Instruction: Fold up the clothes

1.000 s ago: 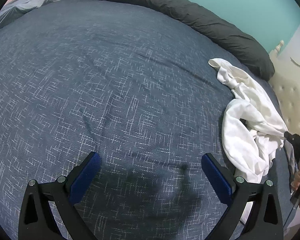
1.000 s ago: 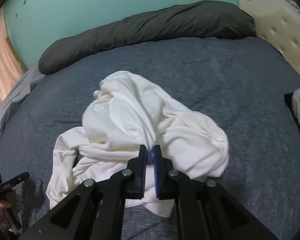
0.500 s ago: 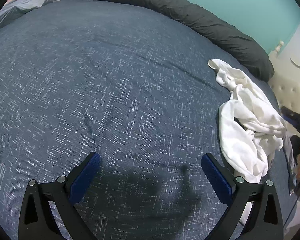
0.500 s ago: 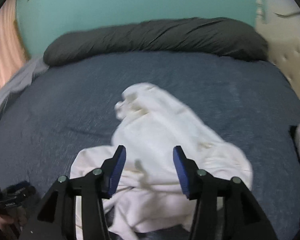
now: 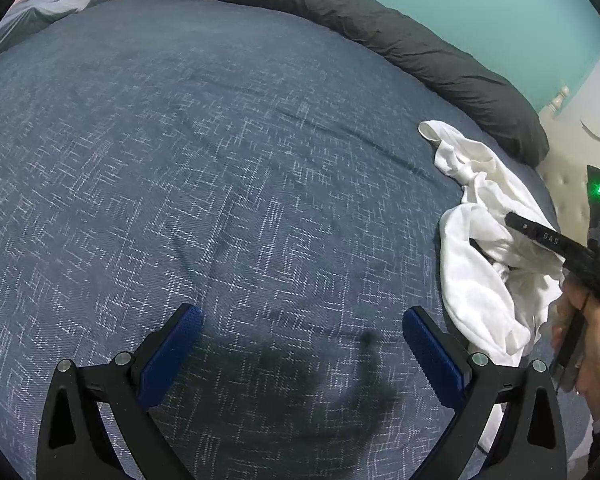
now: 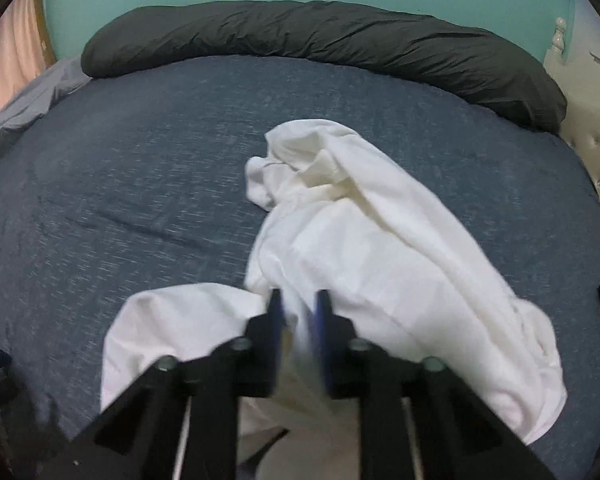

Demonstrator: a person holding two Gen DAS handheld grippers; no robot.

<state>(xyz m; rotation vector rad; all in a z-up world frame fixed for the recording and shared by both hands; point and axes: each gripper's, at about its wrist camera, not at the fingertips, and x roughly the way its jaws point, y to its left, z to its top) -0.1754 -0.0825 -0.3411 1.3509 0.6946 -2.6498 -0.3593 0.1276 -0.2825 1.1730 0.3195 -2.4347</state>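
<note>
A crumpled white garment [image 6: 364, 248] lies on the blue-grey bedspread [image 5: 220, 168], toward the side nearest the cream tufted headboard [image 5: 572, 196], with a long dark grey pillow [image 6: 320, 44] along the far edge against the teal wall. In the right wrist view the right gripper [image 6: 298, 312] sits low over the near part of the cloth, its blue-padded jaws drawn close with a narrow gap and white fabric between them; motion blur makes it impossible to tell whether they actually pinch the cloth. The left wrist view shows what that one cannot: the same tool from the side, its black body [image 5: 548, 240] above the heap, a green light lit behind it, and the person's hand [image 5: 592, 344] around the handle. The left gripper [image 5: 302, 338] hovers over bare bedspread well left of the garment, jaws spread wide and holding nothing. Only the right view shows the pink curtain [image 6: 4, 68] at the left edge.
</note>
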